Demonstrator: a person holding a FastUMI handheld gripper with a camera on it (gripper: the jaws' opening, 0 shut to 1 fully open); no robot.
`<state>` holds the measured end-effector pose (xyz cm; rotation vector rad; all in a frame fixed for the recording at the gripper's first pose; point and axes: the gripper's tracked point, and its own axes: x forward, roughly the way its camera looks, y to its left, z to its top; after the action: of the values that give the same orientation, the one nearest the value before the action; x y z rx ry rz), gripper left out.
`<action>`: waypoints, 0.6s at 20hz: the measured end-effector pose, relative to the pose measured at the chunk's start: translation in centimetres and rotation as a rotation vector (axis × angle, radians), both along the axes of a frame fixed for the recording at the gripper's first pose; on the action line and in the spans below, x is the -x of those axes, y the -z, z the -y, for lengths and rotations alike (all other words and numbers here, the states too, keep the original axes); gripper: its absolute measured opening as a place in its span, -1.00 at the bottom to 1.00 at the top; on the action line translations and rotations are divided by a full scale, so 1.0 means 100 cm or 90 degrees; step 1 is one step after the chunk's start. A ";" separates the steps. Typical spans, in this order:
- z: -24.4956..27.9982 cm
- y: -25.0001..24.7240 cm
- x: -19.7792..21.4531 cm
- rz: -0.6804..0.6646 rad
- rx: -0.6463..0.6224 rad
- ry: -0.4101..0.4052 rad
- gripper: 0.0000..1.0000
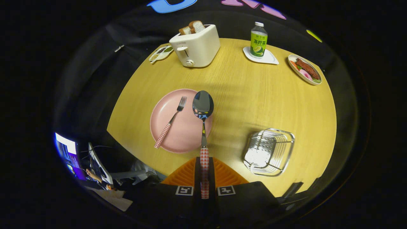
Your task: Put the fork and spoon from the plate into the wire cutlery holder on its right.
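My gripper (204, 168) is shut on the spoon (203, 106), its orange fingers (184, 173) pressing the red-checked handle between them. The spoon sticks out ahead of the fingers, lifted, with its shiny bowl over the right edge of the pink plate (187, 133). The fork (171, 121) with the same checked handle lies slantwise on the plate, left of the spoon. The wire cutlery holder (269, 151) stands on the yellow table to the right of the plate and of my fingers.
Beyond the plate stand a white toaster (195, 46) with bread slices, a small dish (161, 53) to its left, a green bottle (258, 40) on a white coaster, and a plate of food (305, 69) at the far right. The table's near edge runs just below the plate.
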<state>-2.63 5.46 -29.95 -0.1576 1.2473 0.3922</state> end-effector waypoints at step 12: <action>0.139 -0.025 0.028 -0.172 0.150 -0.124 -0.75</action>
<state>-5.41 -8.43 -27.40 -0.4407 1.5501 0.4435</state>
